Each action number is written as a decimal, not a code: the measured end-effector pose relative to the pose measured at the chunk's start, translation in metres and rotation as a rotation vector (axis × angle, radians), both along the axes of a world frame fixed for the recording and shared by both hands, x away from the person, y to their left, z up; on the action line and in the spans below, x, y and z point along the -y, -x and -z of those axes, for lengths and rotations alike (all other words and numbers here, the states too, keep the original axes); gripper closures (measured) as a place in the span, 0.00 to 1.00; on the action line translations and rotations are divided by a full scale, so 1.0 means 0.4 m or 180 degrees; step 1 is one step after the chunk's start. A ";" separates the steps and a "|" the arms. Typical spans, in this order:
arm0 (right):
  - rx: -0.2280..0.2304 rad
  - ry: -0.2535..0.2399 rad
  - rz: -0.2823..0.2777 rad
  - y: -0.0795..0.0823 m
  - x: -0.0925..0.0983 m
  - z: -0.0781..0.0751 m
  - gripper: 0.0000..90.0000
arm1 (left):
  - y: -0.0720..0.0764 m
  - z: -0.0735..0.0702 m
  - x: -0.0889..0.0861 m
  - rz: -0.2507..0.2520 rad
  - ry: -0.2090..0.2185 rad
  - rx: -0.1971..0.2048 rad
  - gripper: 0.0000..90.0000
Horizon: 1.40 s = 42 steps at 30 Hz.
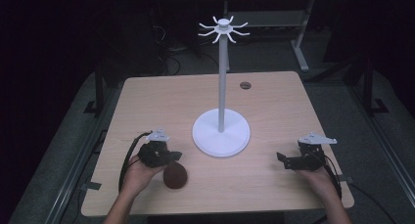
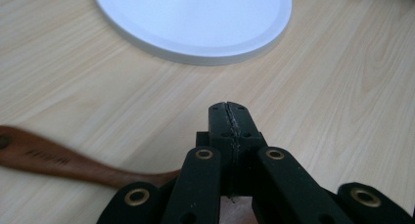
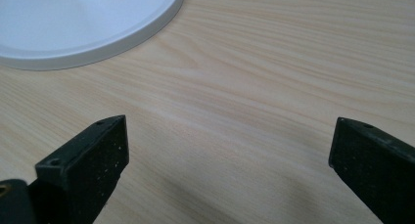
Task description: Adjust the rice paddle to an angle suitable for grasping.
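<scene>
The left hand-held gripper [image 1: 172, 155] is matte black, topped by a grey three-cornered plate, with a black cable looping from its rear. Its flat linkage bars carry brass-ringed pivot holes, and small screw holes dot the jaw tips. The right hand-held gripper [image 1: 280, 158] matches: black body, grey plate, black cable, speckled jaw pads.

Dark room, grey floor [image 1: 58, 136], pale wooden table [image 1: 274, 101]

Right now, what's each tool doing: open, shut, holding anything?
Left tool: shut, nothing between its jaws; the wooden spoon lies beside it on the table.
Right tool: open, empty.
</scene>
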State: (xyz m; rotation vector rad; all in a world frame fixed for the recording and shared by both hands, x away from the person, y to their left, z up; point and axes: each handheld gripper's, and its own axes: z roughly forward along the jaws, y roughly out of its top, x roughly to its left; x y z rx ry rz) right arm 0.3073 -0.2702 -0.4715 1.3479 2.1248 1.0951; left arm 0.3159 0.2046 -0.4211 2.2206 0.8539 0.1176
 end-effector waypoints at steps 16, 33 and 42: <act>0.0029 0.0001 -0.0018 0.000 0.001 -0.003 0.01 | 0.007 0.066 0.066 0.0156 -0.0181 -0.0215 1.00; 0.0028 0.0021 0.0010 0.000 0.004 -0.002 0.01 | 0.041 0.071 0.013 0.0090 -0.0389 -0.0297 1.00; 0.0018 0.0030 0.0012 -0.001 0.005 0.001 0.01 | 0.069 0.067 -0.049 0.0002 -0.0547 -0.0261 1.00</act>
